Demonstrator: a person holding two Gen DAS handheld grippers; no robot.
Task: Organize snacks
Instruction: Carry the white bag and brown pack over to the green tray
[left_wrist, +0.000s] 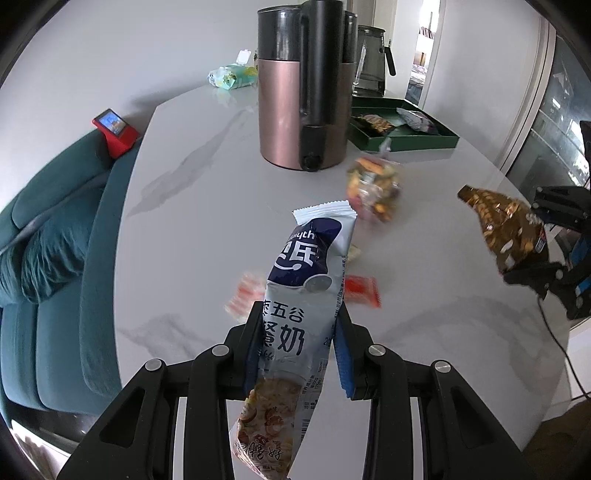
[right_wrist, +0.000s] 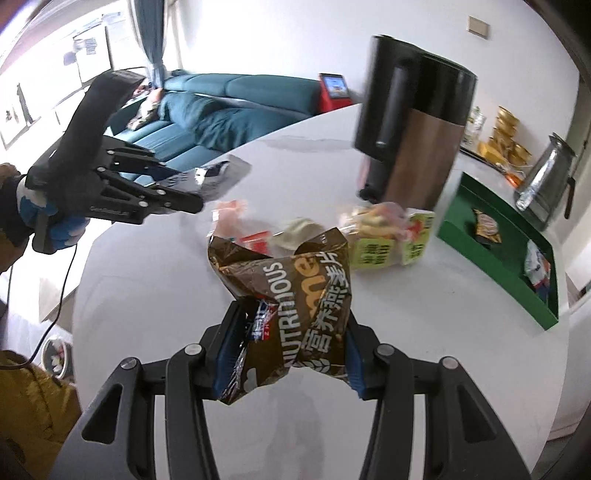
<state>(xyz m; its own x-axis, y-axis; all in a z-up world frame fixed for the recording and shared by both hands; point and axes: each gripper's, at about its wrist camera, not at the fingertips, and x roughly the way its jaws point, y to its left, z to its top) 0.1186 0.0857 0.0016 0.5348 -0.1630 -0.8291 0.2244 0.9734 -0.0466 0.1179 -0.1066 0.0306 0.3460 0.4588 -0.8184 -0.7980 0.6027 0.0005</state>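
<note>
My left gripper is shut on a tall white and dark blue cereal-milk packet, held above the white table. My right gripper is shut on a crumpled brown oatmeal packet, also lifted off the table. The left wrist view shows the right gripper and the brown packet at the right edge. In the right wrist view the left gripper is at the left, in a gloved hand. A green tray holds two snack packets.
A rose and black appliance jug stands mid-table beside the tray. A clear bag of mixed snacks and small red packets lie on the table. A teal sofa borders the left edge.
</note>
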